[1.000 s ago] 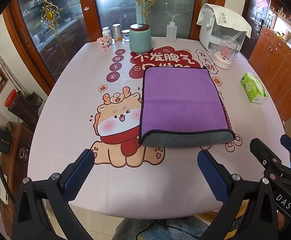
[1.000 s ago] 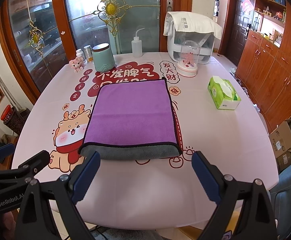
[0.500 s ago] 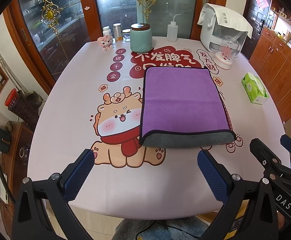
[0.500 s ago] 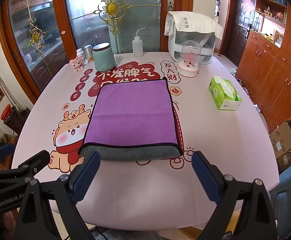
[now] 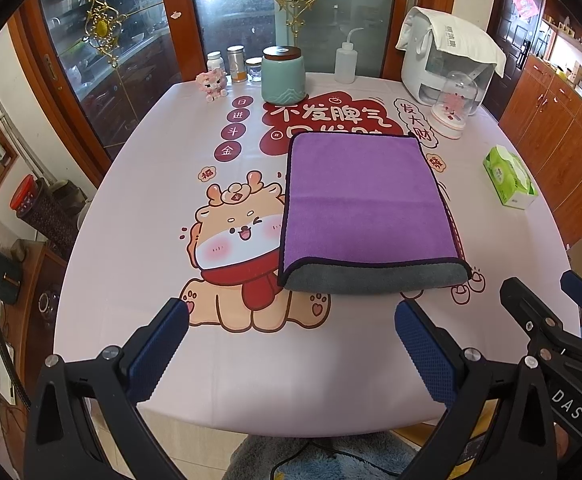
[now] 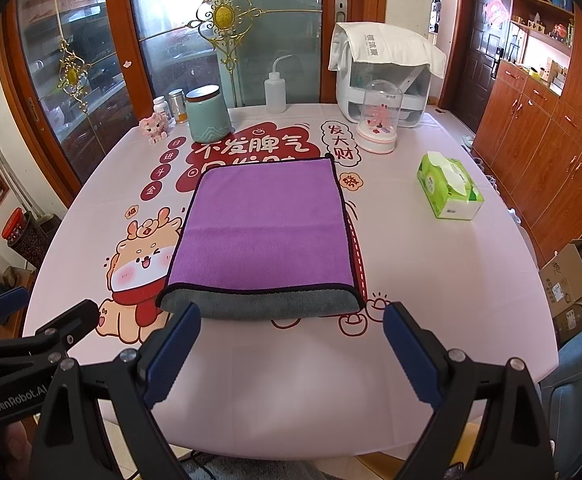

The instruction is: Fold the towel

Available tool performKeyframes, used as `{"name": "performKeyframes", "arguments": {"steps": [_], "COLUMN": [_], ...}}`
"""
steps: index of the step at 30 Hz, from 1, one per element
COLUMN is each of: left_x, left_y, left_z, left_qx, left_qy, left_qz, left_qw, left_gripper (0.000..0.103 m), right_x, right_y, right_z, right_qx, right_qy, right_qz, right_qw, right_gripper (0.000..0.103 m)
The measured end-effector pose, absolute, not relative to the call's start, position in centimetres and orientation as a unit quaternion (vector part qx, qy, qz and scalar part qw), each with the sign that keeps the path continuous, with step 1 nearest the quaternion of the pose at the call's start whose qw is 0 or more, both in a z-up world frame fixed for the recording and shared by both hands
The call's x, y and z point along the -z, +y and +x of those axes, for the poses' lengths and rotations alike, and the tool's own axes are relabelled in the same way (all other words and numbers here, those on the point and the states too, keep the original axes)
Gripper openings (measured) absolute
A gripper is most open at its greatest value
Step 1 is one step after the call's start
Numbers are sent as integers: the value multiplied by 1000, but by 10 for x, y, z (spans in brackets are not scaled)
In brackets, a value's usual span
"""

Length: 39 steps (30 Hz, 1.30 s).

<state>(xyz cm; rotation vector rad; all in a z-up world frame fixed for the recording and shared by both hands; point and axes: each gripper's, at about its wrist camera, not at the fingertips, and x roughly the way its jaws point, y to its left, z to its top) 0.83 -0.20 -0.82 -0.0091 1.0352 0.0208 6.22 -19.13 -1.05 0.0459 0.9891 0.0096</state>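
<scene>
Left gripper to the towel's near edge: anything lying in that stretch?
No objects. In the left wrist view, only printed tablecloth lies between the open left gripper and the towel; part of its cartoon deer print falls in that gap.

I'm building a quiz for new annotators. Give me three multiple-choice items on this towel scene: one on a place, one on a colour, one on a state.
1. Where is the tissue box relative to the towel?
A left B right C on it
2. What colour is the towel's top face?
A purple B green C white
3. How are the left tool and right tool?
A both open, empty B both gripping towel C one shut

Answers: 1 B, it sits off the towel's right edge; 2 A, purple over a grey fold; 3 A, fingers spread, nothing between them.
</scene>
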Motion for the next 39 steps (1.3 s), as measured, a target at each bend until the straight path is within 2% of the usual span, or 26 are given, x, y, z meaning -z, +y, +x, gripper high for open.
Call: {"name": "performKeyframes", "arguments": {"steps": [39], "left_x": [42], "left_y": [-5], "left_z": [-6], "left_qx": [-77], "left_qy": [504], "left_qz": [-24], "left_qw": [860], "left_gripper": [102], "right_x": [55], "right_y": [-246], "right_z": [56], "right_qx": [-26], "right_qy": [498], "right_qz": [6], "right_qw": [867], "right_gripper": [94]}}
